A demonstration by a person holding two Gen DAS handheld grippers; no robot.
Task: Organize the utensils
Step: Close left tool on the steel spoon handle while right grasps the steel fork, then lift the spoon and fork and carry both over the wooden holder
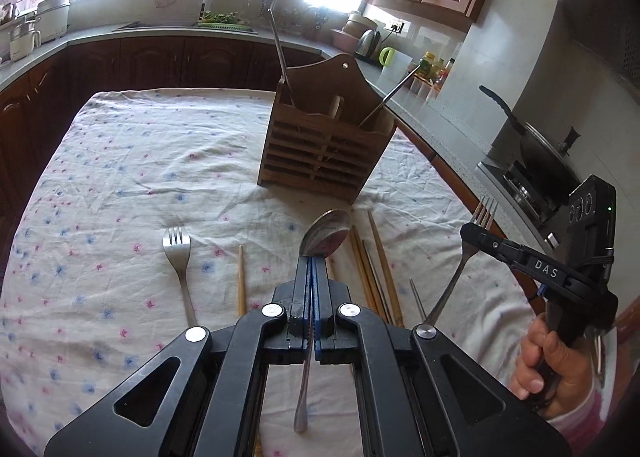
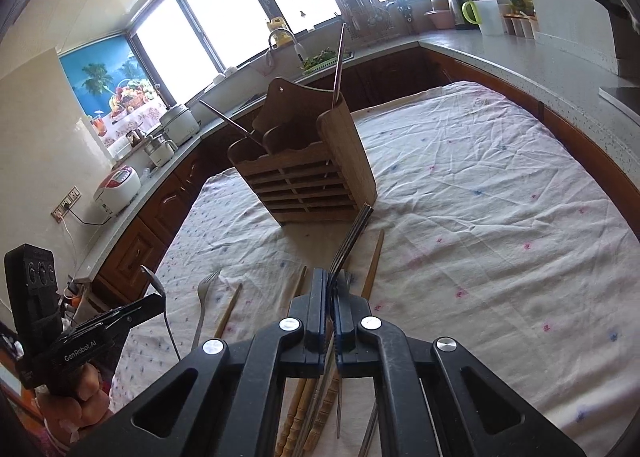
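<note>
A wooden slatted utensil holder [image 1: 326,145] stands on the cloth-covered table, with two metal chopsticks leaning in it; it also shows in the right wrist view [image 2: 308,181]. My left gripper [image 1: 311,259] is shut on a metal spoon [image 1: 326,233], bowl forward, raised in front of the holder. My right gripper [image 2: 330,281] is shut on a metal fork [image 2: 352,237], tines toward the holder; it shows at the right of the left wrist view [image 1: 472,235]. A second fork [image 1: 178,257] and several wooden chopsticks [image 1: 376,269] lie on the cloth.
The table carries a white floral cloth [image 1: 132,177]. A single chopstick [image 1: 241,281] lies between the loose fork and the spoon. Kitchen counters wrap around, with a sink [image 1: 208,23], a kettle [image 1: 370,41], a wok on the stove [image 1: 536,153] and a rice cooker [image 2: 118,189].
</note>
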